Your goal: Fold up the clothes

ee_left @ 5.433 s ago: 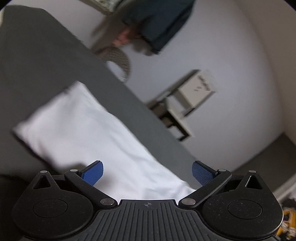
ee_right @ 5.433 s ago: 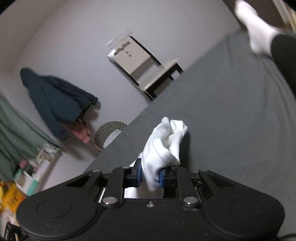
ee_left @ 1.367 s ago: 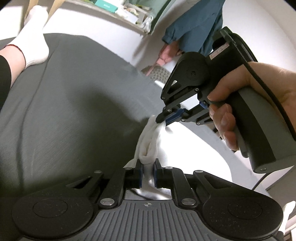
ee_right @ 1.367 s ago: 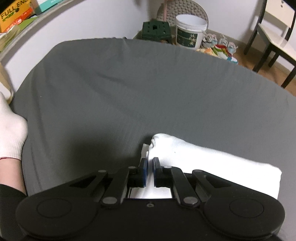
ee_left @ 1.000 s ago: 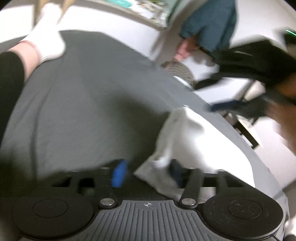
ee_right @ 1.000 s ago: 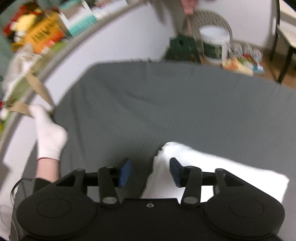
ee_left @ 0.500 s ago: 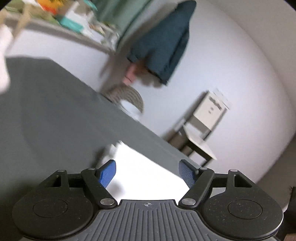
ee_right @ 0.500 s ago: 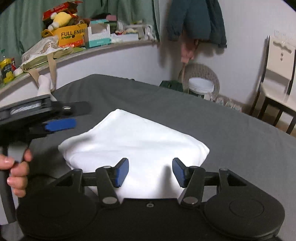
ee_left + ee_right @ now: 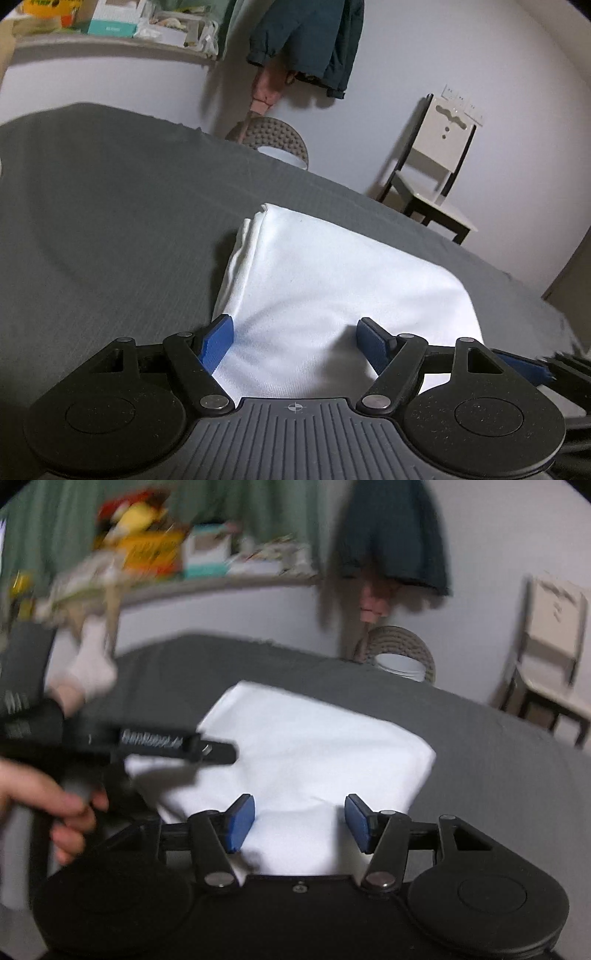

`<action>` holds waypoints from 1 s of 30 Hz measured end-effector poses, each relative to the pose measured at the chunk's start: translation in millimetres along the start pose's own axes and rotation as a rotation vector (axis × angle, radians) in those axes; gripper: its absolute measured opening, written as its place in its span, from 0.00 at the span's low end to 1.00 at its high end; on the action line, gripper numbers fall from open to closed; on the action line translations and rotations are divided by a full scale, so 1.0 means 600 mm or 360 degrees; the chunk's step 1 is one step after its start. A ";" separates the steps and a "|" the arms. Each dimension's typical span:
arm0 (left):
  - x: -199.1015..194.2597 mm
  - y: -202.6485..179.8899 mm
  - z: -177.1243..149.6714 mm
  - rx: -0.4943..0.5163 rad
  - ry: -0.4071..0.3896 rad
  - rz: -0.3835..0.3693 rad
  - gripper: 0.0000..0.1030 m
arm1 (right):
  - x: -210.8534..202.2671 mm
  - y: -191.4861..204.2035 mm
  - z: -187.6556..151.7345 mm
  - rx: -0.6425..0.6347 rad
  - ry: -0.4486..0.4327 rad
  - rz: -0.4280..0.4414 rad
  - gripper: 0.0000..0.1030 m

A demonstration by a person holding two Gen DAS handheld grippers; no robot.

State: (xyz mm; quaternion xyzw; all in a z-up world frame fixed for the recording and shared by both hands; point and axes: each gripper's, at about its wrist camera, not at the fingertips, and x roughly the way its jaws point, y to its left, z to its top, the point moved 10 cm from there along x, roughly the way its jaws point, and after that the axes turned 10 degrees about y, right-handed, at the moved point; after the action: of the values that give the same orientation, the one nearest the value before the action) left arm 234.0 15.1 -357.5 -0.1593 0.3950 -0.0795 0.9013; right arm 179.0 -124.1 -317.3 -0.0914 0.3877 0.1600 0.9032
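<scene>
Both tongs stand with their blue pads spread wide and nothing between them: the left tongs (image 9: pixel 297 345) hover over the near edge of the white garment (image 9: pixel 332 280), and the right tongs (image 9: pixel 299 821) hover over the same edge from the other side. The garment lies on the grey bed (image 9: pixel 110 206) as a flat, compact rectangle, with several stacked layers showing at its left corner in the left wrist view and no sleeve or loose flap sticking out. From the right wrist view, the left tool sits at the left, gripped by a hand (image 9: pixel 48 805), just above the cloth's left side.

As it lies, the garment looks folded already. That would fit a fold just laid down and released, or a pause before one more halving. If another fold is wanted, each pair of tongs would need to close on a near corner, catching all the layers together so the stack does not slide apart. Otherwise only smoothing remains.
</scene>
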 end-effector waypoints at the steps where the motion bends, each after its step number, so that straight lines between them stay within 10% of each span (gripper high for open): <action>1: 0.000 0.003 0.002 -0.0006 0.0006 -0.0012 0.72 | -0.005 -0.005 -0.005 0.0039 0.0006 0.0023 0.55; 10: 0.012 0.021 0.009 0.0027 0.0053 -0.0034 0.72 | -0.015 -0.012 -0.018 0.0060 0.0071 0.0036 0.62; 14: 0.015 0.038 0.006 -0.0039 0.0087 0.0043 0.81 | -0.056 -0.044 0.034 0.0159 -0.0103 0.0068 0.69; 22: 0.009 0.048 -0.003 -0.0063 0.0087 0.0039 0.85 | 0.057 -0.096 0.097 0.0141 0.0008 0.0065 0.70; 30: -0.066 0.109 0.026 -0.0410 -0.0056 0.0058 0.85 | 0.095 -0.092 0.073 0.0133 0.0109 0.0066 0.73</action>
State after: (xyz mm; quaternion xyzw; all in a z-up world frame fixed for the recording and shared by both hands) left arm 219.6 90.4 -343.3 -0.2677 0.3890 -0.0090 0.8814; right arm 265.4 -150.3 -326.6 -0.0511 0.4265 0.1592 0.8889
